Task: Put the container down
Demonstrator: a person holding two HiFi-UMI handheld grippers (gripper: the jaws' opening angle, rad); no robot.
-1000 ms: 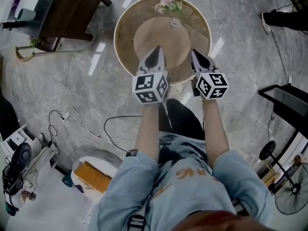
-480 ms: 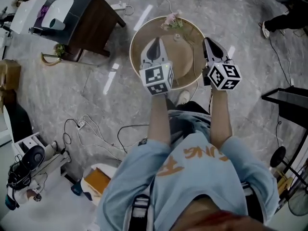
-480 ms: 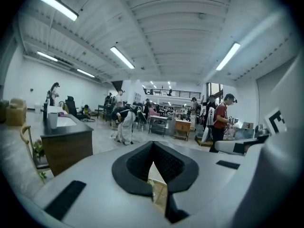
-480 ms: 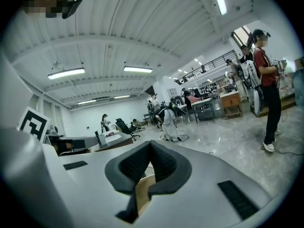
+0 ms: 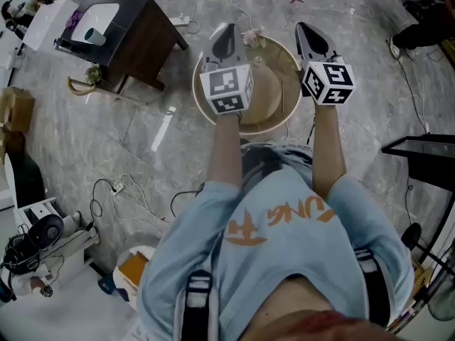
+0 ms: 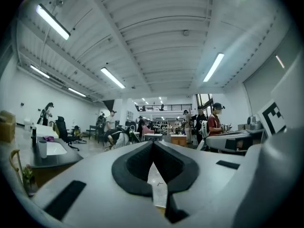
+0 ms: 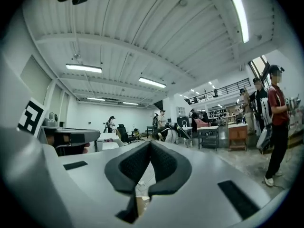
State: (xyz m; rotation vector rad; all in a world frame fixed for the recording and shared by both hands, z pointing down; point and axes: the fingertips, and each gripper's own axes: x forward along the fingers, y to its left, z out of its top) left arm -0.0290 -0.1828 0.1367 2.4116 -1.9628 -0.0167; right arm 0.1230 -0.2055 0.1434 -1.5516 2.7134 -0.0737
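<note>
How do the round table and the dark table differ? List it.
The round table is pale tan, the dark table brown and square-cornered. The round table bears flowers; the dark table, white items. Both stand on the grey floor.

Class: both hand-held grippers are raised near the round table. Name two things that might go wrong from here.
1. The left hand-held gripper shows right beside the pink flowers on the round glass-topped table; a sweep may topple them.
2. Loose white cables lie on the grey floor beside the person, a possible trip hazard.
</note>
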